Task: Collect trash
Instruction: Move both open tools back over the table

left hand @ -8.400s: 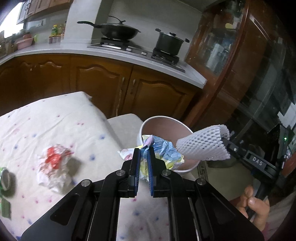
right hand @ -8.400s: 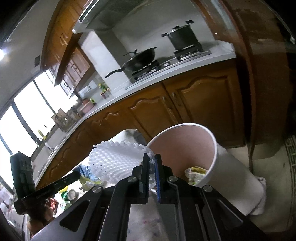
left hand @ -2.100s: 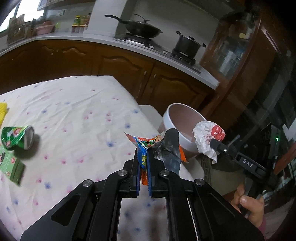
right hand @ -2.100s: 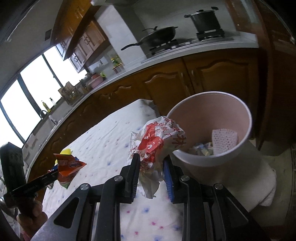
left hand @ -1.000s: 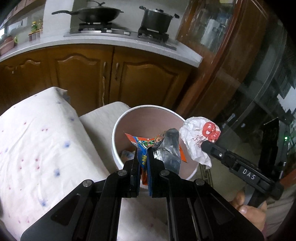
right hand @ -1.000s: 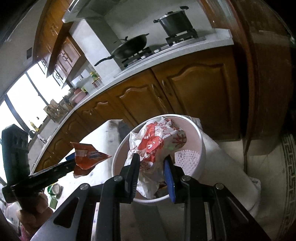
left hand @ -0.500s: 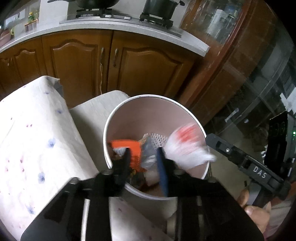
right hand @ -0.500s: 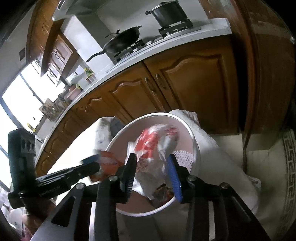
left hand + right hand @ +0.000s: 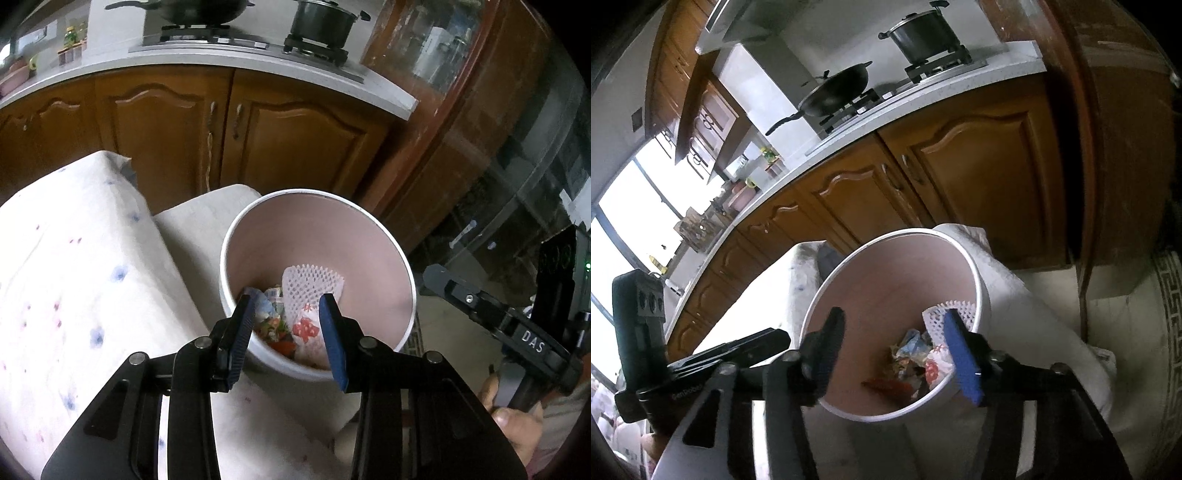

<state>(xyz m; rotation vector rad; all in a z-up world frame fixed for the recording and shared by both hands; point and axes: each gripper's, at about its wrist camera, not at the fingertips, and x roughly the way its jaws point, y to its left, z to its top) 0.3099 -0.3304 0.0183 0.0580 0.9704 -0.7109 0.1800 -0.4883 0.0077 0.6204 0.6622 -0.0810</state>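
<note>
Both claws hang over the white bin [image 9: 400,258], which stands just off the edge of the table [image 9: 74,266] draped in a dotted cloth. The left claw [image 9: 286,325] is spread with nothing between its blue pads. The right claw [image 9: 897,345] is opening, its jaws likewise bare. The trash lies at the bottom of the bin: a white foam net [image 9: 312,282], a crumpled white-and-red wrapper [image 9: 306,328] and an orange snack packet [image 9: 886,387] among other scraps. Behind, a wok [image 9: 836,88] and a pot [image 9: 921,31] sit on the stove.
</note>
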